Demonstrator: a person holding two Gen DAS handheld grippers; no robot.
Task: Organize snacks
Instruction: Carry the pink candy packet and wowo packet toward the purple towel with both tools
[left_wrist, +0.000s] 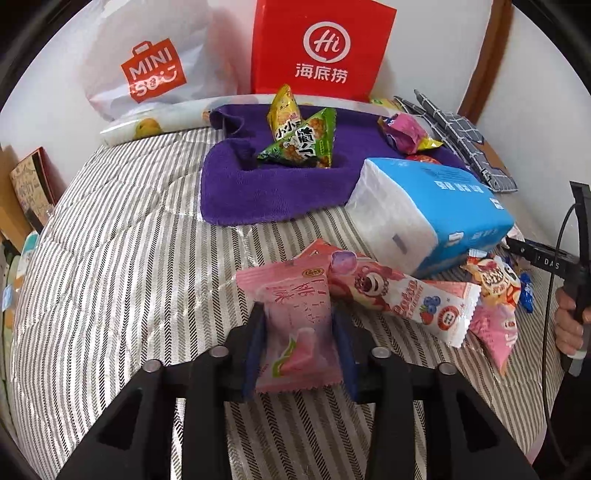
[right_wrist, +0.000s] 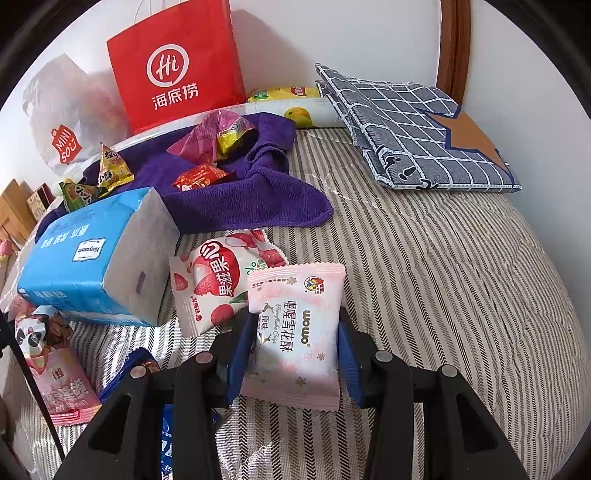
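My left gripper (left_wrist: 298, 332) is shut on a pink peach-flavour snack packet (left_wrist: 295, 332) above the striped cover. Beside it lie a pink strawberry-bear bar (left_wrist: 399, 295) and more small packets (left_wrist: 495, 284). My right gripper (right_wrist: 297, 332) is shut on a pale pink snowflake-crisp packet (right_wrist: 295, 332). A white and red lychee packet (right_wrist: 218, 284) lies just left of it. A purple towel (left_wrist: 273, 192) holds green and yellow triangular packets (left_wrist: 299, 140) and pink and red wrapped snacks (right_wrist: 214, 140).
A blue tissue pack (left_wrist: 436, 210) lies between the towel and the loose snacks. A red paper bag (left_wrist: 317, 51) and a white Miniso bag (left_wrist: 147, 62) stand against the wall. A folded checked cloth (right_wrist: 417, 129) lies at the back right.
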